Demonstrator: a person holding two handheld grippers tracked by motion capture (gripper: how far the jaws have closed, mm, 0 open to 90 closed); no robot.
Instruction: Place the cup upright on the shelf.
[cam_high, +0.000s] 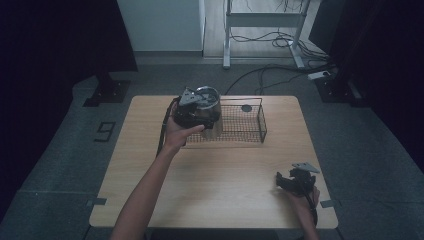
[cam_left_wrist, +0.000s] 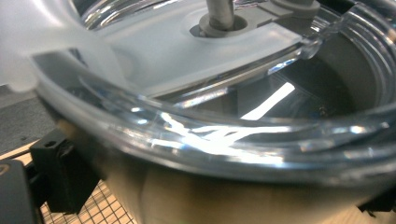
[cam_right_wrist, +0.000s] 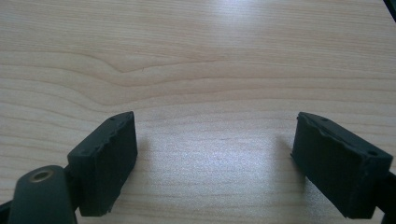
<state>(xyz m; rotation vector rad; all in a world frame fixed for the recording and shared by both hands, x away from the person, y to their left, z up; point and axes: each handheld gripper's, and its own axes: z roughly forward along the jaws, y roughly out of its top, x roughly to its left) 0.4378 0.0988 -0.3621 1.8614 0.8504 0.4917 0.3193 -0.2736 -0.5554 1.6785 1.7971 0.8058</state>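
Clear plastic marks the one jar (cam_high: 210, 107) we are handling: a single see-through container with a pale lid piece and a grey stem on top. We take the one black wire basket (cam_high: 242, 122) as our landmark. The jar hangs at the basket's left end, raised over its rim, and we cannot tell whether its base touches the mesh. Inside the basket, near its far right corner, lies one small dark round disc (cam_high: 246, 108).

We have two tools. Our left tool (cam_high: 192, 111) sits just left of the basket, its jaws pinching the jar from either side; in the left gripper view the jar's rim (cam_left_wrist: 224, 140) curves across the frame, one black pad (cam_left_wrist: 56, 175) presses its wall at the lower left, and the basket's mesh shows beneath.

Our right tool (cam_high: 290, 181) rests well apart from the basket, toward the near right corner of the wooden bench (cam_high: 220, 190). Its two jaws stand spread with bare wood between them.
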